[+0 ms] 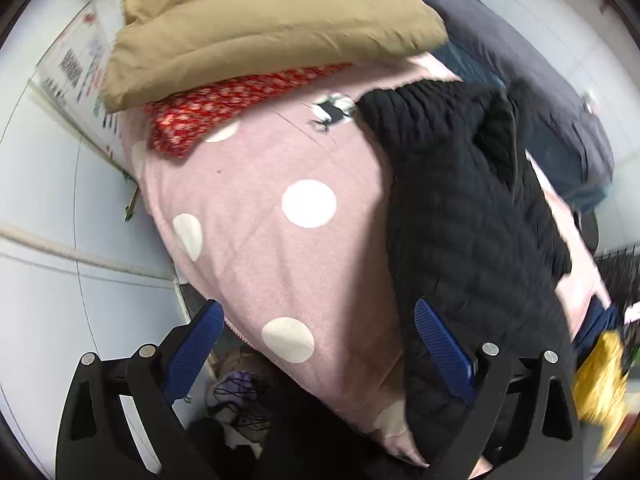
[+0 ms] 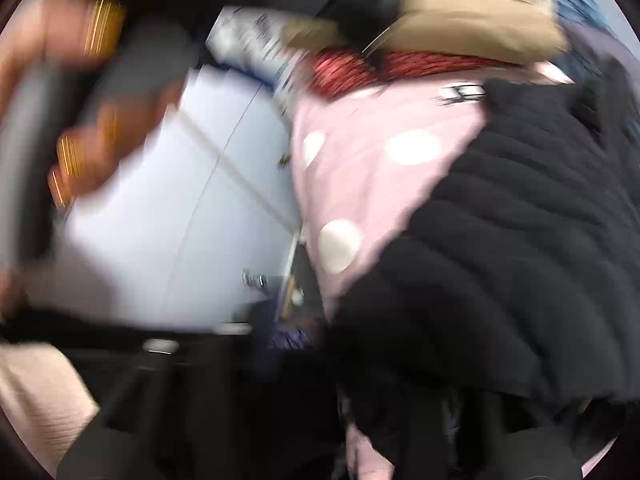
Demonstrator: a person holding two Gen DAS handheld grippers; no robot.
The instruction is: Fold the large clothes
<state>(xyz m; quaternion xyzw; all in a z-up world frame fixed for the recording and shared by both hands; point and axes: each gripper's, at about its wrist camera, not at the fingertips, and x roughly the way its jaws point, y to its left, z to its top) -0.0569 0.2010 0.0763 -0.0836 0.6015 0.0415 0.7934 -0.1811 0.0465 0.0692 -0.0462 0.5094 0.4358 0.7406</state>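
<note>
The black quilted jacket sprawls unfolded across the pink dotted blanket, so most of the folding seems left. A tan garment and a red one look folded already. The left gripper hangs wide and empty. The right view is too blurred; I cannot tell its gripper's state.

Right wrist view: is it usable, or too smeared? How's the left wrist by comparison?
Right wrist view: heavy motion blur throughout; the pink dotted blanket and black quilted jacket are recognisable only by colour, and the claw cannot be made out. Left wrist view: mostly sharp, with the left claw crisp and open, smear only at the right edge, plus strong fisheye bending near the rim.
</note>
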